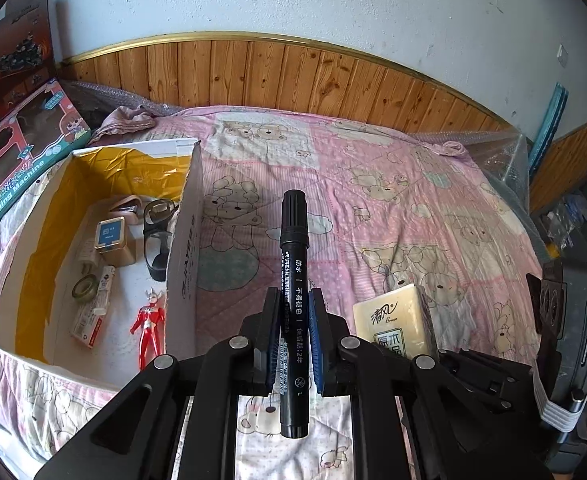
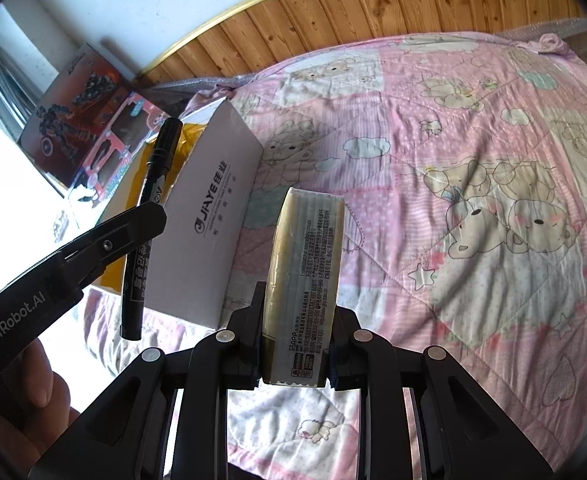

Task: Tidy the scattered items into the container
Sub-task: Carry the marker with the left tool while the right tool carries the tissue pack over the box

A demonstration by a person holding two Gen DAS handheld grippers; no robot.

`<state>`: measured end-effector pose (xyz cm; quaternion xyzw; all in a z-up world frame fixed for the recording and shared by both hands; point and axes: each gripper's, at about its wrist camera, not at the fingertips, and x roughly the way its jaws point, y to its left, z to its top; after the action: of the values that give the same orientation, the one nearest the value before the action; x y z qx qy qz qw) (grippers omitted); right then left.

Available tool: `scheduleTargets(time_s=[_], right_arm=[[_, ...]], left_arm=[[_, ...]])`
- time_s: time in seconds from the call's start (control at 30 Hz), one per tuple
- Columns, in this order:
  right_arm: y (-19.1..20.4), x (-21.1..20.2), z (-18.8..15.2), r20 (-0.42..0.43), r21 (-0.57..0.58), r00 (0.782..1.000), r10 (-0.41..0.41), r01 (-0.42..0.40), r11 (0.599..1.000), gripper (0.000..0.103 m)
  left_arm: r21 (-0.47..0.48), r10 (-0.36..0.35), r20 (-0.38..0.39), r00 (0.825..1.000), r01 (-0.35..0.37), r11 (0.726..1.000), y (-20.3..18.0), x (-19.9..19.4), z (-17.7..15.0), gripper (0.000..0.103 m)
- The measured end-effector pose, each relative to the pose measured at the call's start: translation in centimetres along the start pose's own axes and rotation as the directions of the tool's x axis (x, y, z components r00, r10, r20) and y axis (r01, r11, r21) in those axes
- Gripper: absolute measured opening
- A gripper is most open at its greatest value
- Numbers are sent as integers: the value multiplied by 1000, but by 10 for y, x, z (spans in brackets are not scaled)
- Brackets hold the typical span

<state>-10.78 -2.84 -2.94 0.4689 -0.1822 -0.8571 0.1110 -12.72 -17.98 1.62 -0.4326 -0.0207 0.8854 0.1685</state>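
- Marker pen clamped mid-barrel in left gripper, jaws closed tight on it, cap end pointing forward over the bed; carried clear of the quilt, apparently bound for the box just to the left.
- Tissue pack pinched upright on its narrow edge in right gripper, jaws closed against both broad faces, held above the pink quilt; grip across the flat sides likely chosen to keep the soft pack from folding.
- White cardboard box open on the bed's left side, yellow-lined, already holding a red toy figure, a roll of tape, a small square tin, goggles and a slim carton.
- Seen from the right wrist, same pen angled just beside the box's near wall, not yet over the opening; a hand visible on the left gripper's handle.
- Judged near the end of the tidying: no other loose items visible on the quilt, both remaining pieces lifted at once and awaiting release into the box.
- Toy boxes stacked against the wall beyond the container, outside the job.
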Motion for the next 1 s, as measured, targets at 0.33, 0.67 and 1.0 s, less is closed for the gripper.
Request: scheduleTargets(time_s=[0.33, 0.67, 1.0], right_arm=[[32, -26, -24, 38, -44, 999, 24, -22, 999, 24], [65, -31, -43, 31, -91, 998, 53, -50, 995, 24], [101, -34, -46, 27, -156, 997, 75, -70, 985, 24]], left_arm=[[1, -10, 55, 998, 10, 1000, 6, -40, -24, 14], [-24, 13, 92, 996, -11, 1000, 32, -70, -47, 14], [-88, 21, 115, 993, -11, 996, 67, -86, -55, 14]])
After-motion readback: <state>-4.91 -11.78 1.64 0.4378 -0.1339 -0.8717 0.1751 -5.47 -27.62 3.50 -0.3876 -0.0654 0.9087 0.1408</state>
